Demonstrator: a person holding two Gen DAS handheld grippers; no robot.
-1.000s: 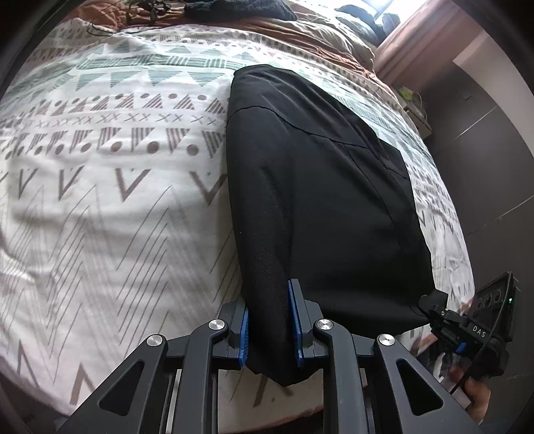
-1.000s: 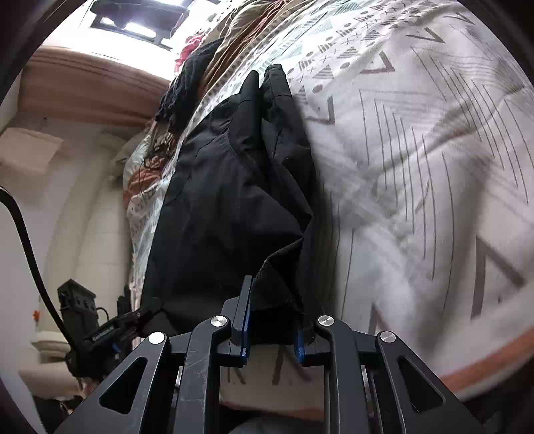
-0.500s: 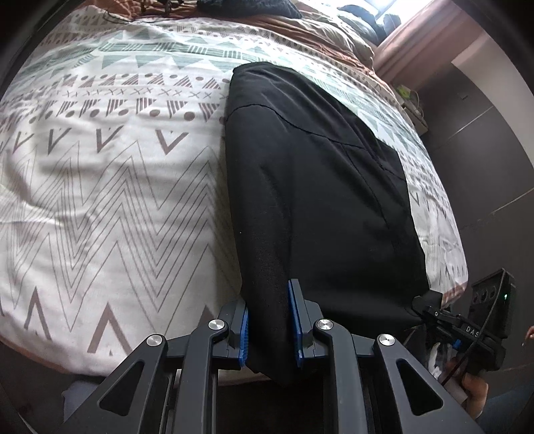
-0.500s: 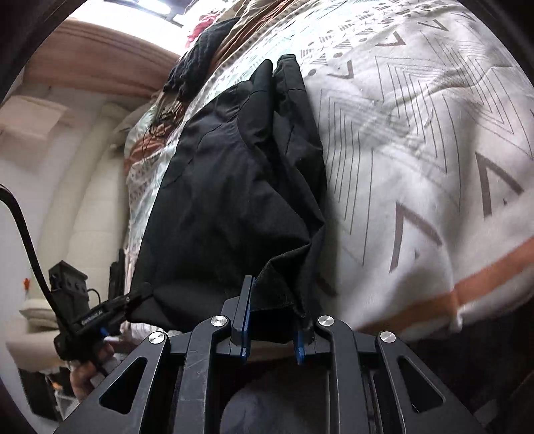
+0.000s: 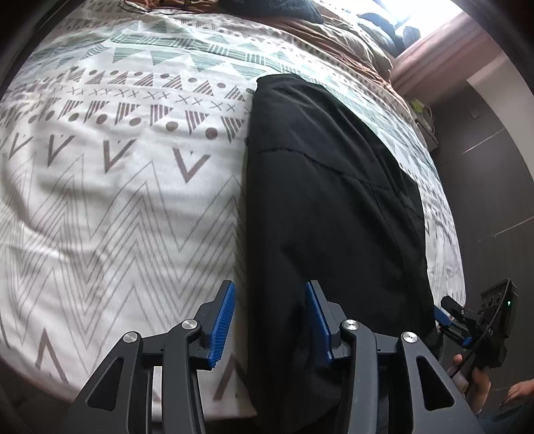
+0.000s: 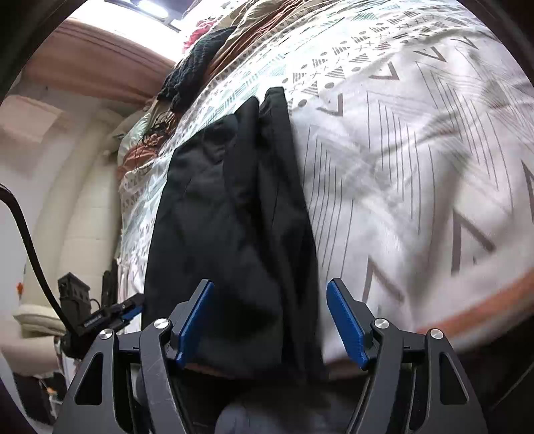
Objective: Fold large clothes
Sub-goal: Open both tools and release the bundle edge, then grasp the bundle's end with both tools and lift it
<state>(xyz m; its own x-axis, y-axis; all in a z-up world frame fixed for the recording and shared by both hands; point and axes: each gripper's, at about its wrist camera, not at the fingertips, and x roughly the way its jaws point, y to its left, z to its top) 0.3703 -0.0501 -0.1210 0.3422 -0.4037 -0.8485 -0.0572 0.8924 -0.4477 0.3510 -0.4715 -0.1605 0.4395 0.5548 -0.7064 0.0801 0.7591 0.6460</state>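
Observation:
A large black garment lies folded lengthwise on the patterned bedspread, its near end hanging over the bed's front edge. My left gripper is open, its blue pads either side of the garment's near left corner. In the right wrist view the same garment runs away from me, and my right gripper is open around its near right corner. The other gripper shows at each view's side, at the right in the left wrist view and at the left in the right wrist view.
The bedspread covers the bed. Dark clothes and a brown blanket lie at the far end. A dark wall or wardrobe stands at the right of the bed. A hand shows at the lower right.
Both grippers have opened and let go of the garment's near corners. The garment's near end now rests over the bed edge.

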